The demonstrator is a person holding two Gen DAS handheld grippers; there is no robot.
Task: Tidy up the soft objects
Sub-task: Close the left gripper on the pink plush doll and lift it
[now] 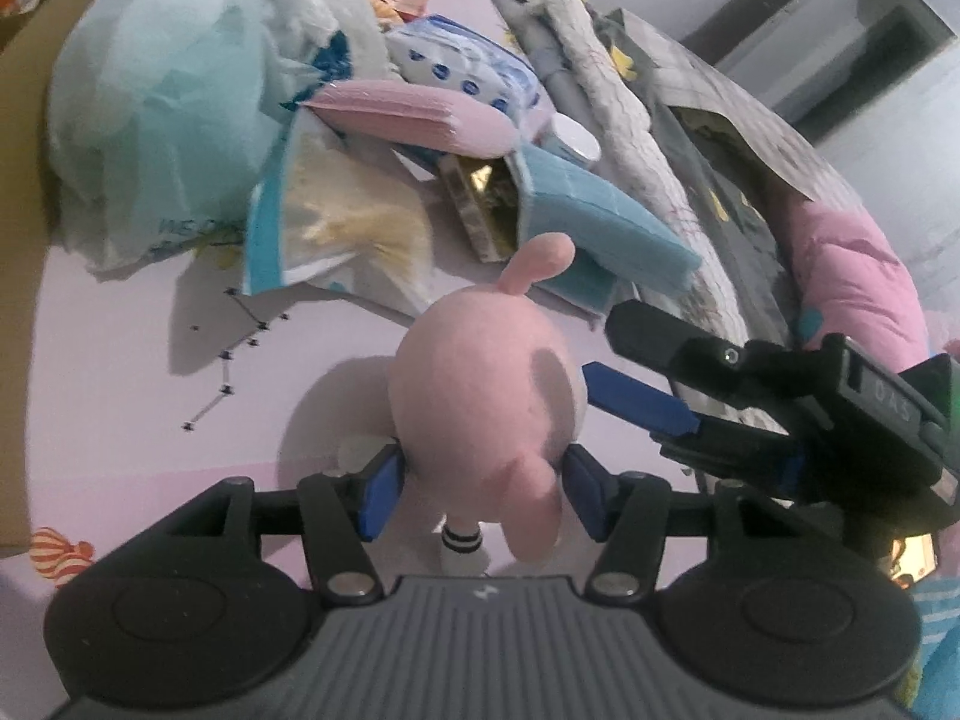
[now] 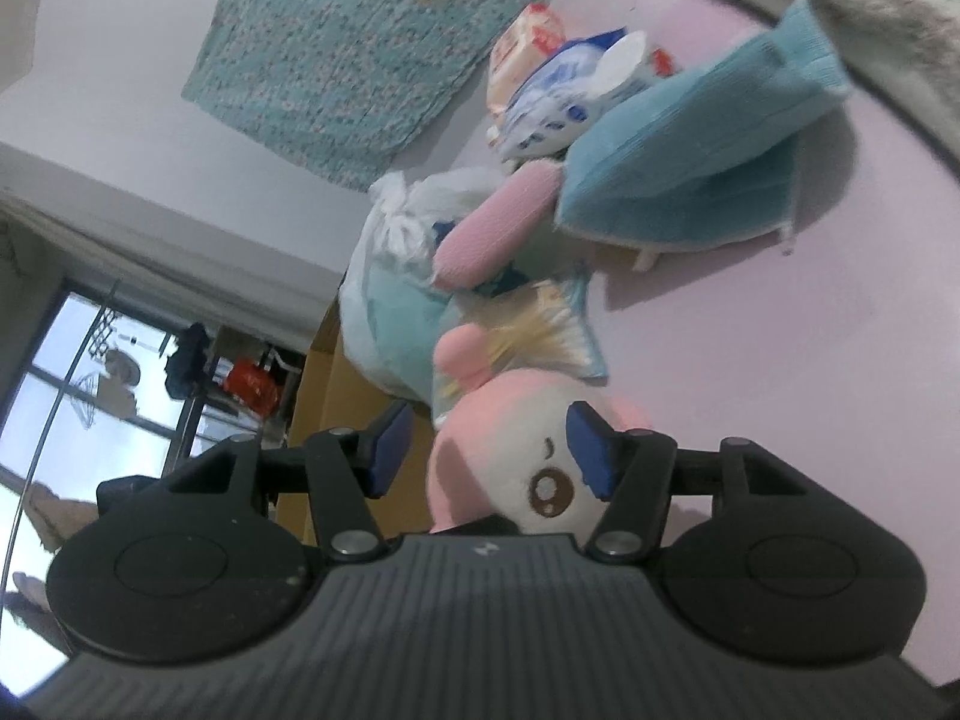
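A pink plush toy (image 1: 480, 396) with a white face stands on the pale pink bed sheet (image 1: 120, 408). My left gripper (image 1: 480, 486) has its blue pads against both sides of the toy's lower body, shut on it. My right gripper (image 1: 624, 354) reaches in from the right, open, with one blue finger (image 1: 636, 402) beside the toy. In the right wrist view the toy's face (image 2: 540, 474) lies between the right gripper's (image 2: 492, 450) open pads. Behind lie a blue folded cloth (image 1: 600, 222), a pink folded cloth (image 1: 414, 114) and a white plastic bag (image 1: 156, 108).
A pile of packets, a tissue pack (image 1: 468, 66) and a gold box (image 1: 480, 204) sits behind the toy. A grey quilt (image 1: 660, 138) and pink blanket (image 1: 852, 276) run along the right. A cardboard box (image 2: 336, 384) stands beside the bed.
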